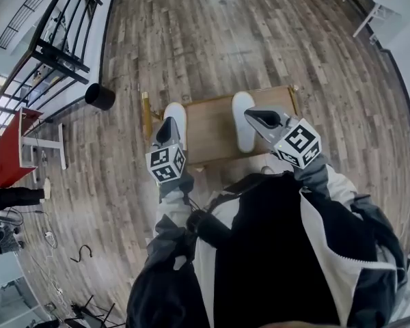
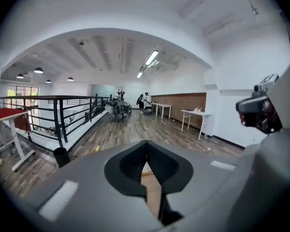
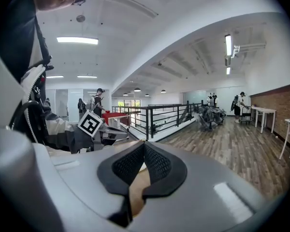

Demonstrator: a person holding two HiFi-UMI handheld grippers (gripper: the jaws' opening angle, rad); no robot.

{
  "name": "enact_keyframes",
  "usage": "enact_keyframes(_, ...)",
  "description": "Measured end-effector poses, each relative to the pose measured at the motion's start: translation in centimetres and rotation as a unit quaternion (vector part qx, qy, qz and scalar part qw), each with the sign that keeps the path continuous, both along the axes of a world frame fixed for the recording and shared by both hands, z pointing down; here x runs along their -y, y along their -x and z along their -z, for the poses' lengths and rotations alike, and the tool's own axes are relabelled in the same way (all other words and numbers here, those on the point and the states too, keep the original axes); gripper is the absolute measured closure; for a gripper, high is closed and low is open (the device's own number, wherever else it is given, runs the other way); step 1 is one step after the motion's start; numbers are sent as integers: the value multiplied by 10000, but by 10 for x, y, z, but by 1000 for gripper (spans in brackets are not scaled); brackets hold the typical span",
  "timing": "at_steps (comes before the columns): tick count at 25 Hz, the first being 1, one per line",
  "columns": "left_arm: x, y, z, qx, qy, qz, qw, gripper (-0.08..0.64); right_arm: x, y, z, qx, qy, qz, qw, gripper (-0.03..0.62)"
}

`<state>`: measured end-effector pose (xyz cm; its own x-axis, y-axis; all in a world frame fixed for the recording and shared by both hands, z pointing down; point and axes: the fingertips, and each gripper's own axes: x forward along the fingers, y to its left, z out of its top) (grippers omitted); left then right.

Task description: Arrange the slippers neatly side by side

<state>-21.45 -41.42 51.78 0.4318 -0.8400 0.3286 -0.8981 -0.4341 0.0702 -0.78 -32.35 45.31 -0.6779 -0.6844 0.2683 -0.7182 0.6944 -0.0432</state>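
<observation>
Two white slippers lie on a low wooden board (image 1: pixel 208 132) in the head view. The left slipper (image 1: pixel 178 114) and the right slipper (image 1: pixel 242 118) lie roughly parallel, toes away from me, with a wide strip of bare wood between them. My left gripper (image 1: pixel 167 126) hovers over the near end of the left slipper, jaws shut with nothing in them. My right gripper (image 1: pixel 255 115) hangs just right of the right slipper, also shut and empty. In both gripper views the closed jaws (image 2: pixel 146 151) (image 3: pixel 144 151) point level into the room, and no slipper shows there.
A black bin (image 1: pixel 99 96) stands on the wood floor left of the board, near a black railing (image 1: pixel 55 53). A red table (image 1: pixel 14 145) is at the far left, and white tables (image 1: pixel 369 2) stand at the top right. Cables (image 1: pixel 82 253) lie on the floor.
</observation>
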Motion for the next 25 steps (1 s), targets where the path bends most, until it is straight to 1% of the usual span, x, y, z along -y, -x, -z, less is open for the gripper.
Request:
enact_keyframes(2, -14, -9, 50, -244, -482, -249, 9982, 549, -2, 12, 21, 93, -306, 30, 9995, 588)
enact_keyframes(3, -22, -15, 72, -278, -751, -394, 9960, 549, -4, 18, 32, 114, -465, 58, 9988, 588)
enact_keyframes(5, -38, -24, 104, -166, -1191, -684, 9904, 549, -12, 32, 52, 150, -727, 172, 9971, 588)
enact_keyframes(6, -46, -27, 113, -103, -1320, -799, 9880, 549, -16, 39, 61, 183, -821, 228, 9962, 588)
enact_keyframes(8, -59, -28, 123, -166, -1415, -924, 9855, 548, -22, 50, 72, 268, -937, 278, 9949, 588)
enact_keyframes(11, -73, -23, 135, -452, -1473, -1017, 9828, 548, -25, 59, 80, 408, -948, 263, 9943, 588)
enact_keyframes(16, -87, -12, 136, -438, -1471, -1102, 9820, 548, -24, 67, 69, 320, -865, 124, 9957, 588)
enact_keyframes(18, -91, -5, 136, -458, -1453, -1098, 9822, 548, -17, 66, 52, 152, -709, -42, 9974, 586)
enact_keyframes(19, -93, -2, 136, -458, -1449, -1099, 9822, 548, -12, 63, 37, 36, -555, -164, 9983, 570)
enact_keyframes(20, -96, 1, 136, -453, -1449, -1101, 9823, 548, -7, 59, 18, -78, -344, -297, 9989, 493)
enact_keyframes(21, -98, 4, 136, -446, -1446, -1102, 9823, 548, -2, 53, -3, -182, -90, -444, 9988, 474)
enact_keyframes(23, -104, 8, 133, -469, -1415, -1115, 9825, 548, 6, 37, -53, -392, 484, -773, 9951, 447)
enact_keyframes(25, -112, 10, 130, -578, -1351, -1159, 9823, 546, 10, 19, -101, -609, 1032, -1075, 9870, 420)
